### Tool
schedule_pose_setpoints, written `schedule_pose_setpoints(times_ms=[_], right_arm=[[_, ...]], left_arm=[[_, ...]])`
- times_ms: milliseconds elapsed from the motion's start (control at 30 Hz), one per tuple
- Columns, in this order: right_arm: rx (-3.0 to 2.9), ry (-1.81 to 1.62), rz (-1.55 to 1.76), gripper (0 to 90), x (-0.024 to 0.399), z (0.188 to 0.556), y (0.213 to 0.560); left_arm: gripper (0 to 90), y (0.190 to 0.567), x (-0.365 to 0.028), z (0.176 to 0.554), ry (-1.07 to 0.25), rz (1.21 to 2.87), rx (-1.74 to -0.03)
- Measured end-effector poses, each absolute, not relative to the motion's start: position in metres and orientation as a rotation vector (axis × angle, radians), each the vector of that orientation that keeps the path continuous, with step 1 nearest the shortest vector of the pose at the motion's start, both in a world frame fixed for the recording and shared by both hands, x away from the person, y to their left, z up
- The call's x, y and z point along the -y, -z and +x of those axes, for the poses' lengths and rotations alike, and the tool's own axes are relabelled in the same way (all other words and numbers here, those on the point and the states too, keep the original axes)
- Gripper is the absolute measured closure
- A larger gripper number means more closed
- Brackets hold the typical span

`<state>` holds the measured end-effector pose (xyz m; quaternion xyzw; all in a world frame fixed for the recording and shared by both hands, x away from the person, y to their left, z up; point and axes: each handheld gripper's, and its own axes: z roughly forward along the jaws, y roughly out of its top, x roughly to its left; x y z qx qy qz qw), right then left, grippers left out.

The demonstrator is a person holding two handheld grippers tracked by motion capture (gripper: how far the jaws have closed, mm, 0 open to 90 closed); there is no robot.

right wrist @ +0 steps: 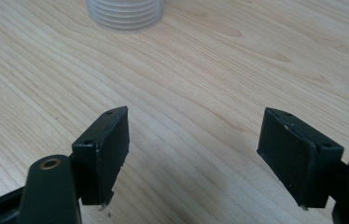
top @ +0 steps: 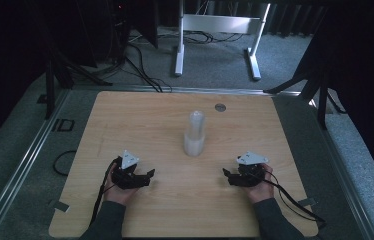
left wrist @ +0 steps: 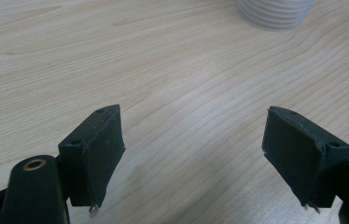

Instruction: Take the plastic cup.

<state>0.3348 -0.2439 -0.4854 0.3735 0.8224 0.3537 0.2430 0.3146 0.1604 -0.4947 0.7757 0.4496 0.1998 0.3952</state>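
A stack of translucent white plastic cups (top: pixel 195 134) stands upside down in the middle of the wooden table (top: pixel 140 120). My left gripper (top: pixel 147 177) rests low over the table at the near left, jaws open and empty, pointing toward the middle. In the left gripper view the left gripper (left wrist: pixel 192 116) has bare wood between its jaws, and the ribbed cup stack (left wrist: pixel 275 11) sits ahead at the upper right. My right gripper (top: pixel 227 176) is at the near right, open and empty. Ahead of the right gripper (right wrist: pixel 196 114), at the upper left, is the cup stack (right wrist: pixel 125 13).
A small round metal disc (top: pixel 220 107) is set into the table near its far edge. Beyond the table a white desk frame (top: pixel 220 25) and cables (top: pixel 142 70) are on the grey floor. Dark stand legs (top: pixel 320 85) rise at the right rear corner.
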Motion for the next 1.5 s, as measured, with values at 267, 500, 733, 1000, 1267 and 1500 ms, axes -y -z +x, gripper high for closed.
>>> schedule_pose_setpoints(times_ms=[267, 500, 733, 1000, 1267, 1500], right_arm=[[-2.250, -0.977, 1.022, 25.1, 0.244, 0.335, 0.484], [-2.261, -0.985, 1.020, 25.1, 0.243, 0.335, 0.485], [-2.267, -1.007, 1.020, 27.2, 0.243, 0.336, 0.482], [-2.283, -1.059, 0.987, 31.6, 0.240, 0.331, 0.474], [-2.310, -1.116, 0.950, 32.7, 0.233, 0.335, 0.465], [-2.310, -1.152, 0.930, 32.7, 0.227, 0.341, 0.455]], left_arm=[[21.3, 0.493, -0.162, 0.313, -0.490, 1.955, -1.135], [21.4, 0.492, -0.163, 0.313, -0.482, 1.945, -1.126], [21.6, 0.485, -0.164, 0.313, -0.474, 1.941, -1.099], [22.5, 0.470, -0.159, 0.317, -0.485, 1.955, -1.031], [22.8, 0.453, -0.146, 0.328, -0.482, 1.972, -0.967], [22.8, 0.443, -0.138, 0.335, -0.483, 1.972, -0.938]])
